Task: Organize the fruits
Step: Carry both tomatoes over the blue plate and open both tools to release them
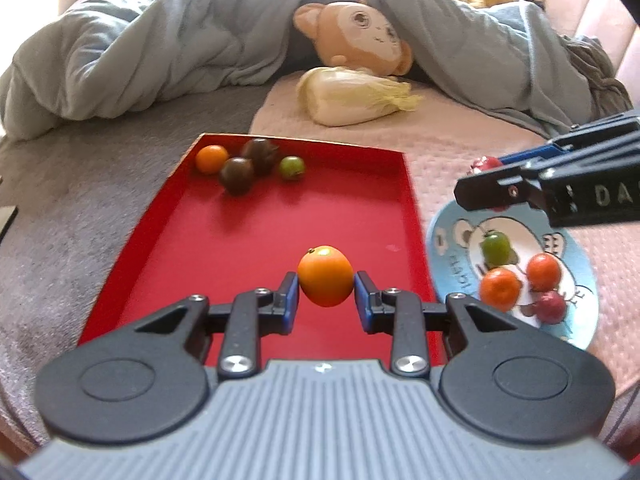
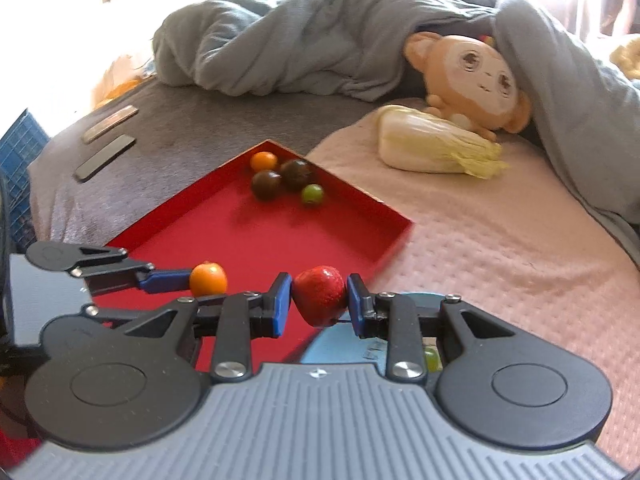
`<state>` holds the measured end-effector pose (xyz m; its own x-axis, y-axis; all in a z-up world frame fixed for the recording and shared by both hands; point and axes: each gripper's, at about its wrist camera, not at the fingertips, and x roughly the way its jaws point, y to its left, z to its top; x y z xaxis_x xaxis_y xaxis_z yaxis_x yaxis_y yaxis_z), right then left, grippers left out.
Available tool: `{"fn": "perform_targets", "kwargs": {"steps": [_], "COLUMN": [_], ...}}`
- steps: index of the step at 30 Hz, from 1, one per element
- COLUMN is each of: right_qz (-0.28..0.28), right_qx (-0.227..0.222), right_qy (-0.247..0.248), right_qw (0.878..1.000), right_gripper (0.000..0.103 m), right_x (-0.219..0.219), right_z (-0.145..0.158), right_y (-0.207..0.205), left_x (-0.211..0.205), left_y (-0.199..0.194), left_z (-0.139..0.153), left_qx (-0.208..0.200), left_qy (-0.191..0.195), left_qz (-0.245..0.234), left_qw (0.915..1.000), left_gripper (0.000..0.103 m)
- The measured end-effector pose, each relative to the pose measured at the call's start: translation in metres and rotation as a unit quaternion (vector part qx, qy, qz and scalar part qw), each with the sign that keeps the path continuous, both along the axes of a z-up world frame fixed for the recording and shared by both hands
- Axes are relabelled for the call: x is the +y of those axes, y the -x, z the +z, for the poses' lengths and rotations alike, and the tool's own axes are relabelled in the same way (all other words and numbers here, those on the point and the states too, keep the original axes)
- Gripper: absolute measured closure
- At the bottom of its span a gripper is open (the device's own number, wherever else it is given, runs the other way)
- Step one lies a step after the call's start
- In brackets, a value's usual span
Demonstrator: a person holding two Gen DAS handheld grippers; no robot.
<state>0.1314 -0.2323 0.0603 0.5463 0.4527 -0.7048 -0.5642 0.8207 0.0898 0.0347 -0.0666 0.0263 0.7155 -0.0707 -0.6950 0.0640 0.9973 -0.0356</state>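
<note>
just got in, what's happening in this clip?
A person works two handheld grippers over a bed, sorting small fruits. The left gripper is shut on an orange fruit above the red tray, which already holds four small fruits at its far end. The right gripper is shut on a red strawberry near the tray's edge. A blue plate beside the tray holds more fruits.

From my right wrist view, the plate (image 2: pixel 340 344) is mostly hidden behind my right claw (image 2: pixel 319 298), and only a sliver of a green fruit (image 2: pixel 431 360) shows. The blue crate (image 2: pixel 20 168) is cut off at the left edge. In the left view, my right claw (image 1: pixel 472 194) hides most of a red fruit (image 1: pixel 482 164). The quilt (image 1: pixel 140 52) covers the plush (image 1: pixel 360 36) partly.
</note>
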Motion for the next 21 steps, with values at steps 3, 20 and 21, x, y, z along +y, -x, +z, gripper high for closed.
{"fn": "perform_targets", "kwargs": {"steps": [3,20,21], "right_qz": [-0.014,-0.074,-0.077], "right_qx": [-0.003,0.006,0.007], "right_qy": [-0.004,0.006,0.007], "right_qw": [1.0,0.997,0.997], "right_gripper": [0.068,0.068,0.068], "right_x": [-0.014,-0.081,-0.086], "right_z": [0.002,-0.009,-0.01], "right_y": [-0.001,0.006,0.007], "left_x": [-0.012,-0.088,-0.091], "left_y": [0.0,-0.019,-0.023], "left_z": [0.001,-0.007,-0.009], "left_qx": [-0.001,0.002,0.003], "left_qy": [-0.001,-0.009,-0.008], "left_qz": [-0.013,-0.091,-0.092], "left_qw": [0.9999,0.9958,0.9957], "left_gripper": [0.07,0.07,0.07]}}
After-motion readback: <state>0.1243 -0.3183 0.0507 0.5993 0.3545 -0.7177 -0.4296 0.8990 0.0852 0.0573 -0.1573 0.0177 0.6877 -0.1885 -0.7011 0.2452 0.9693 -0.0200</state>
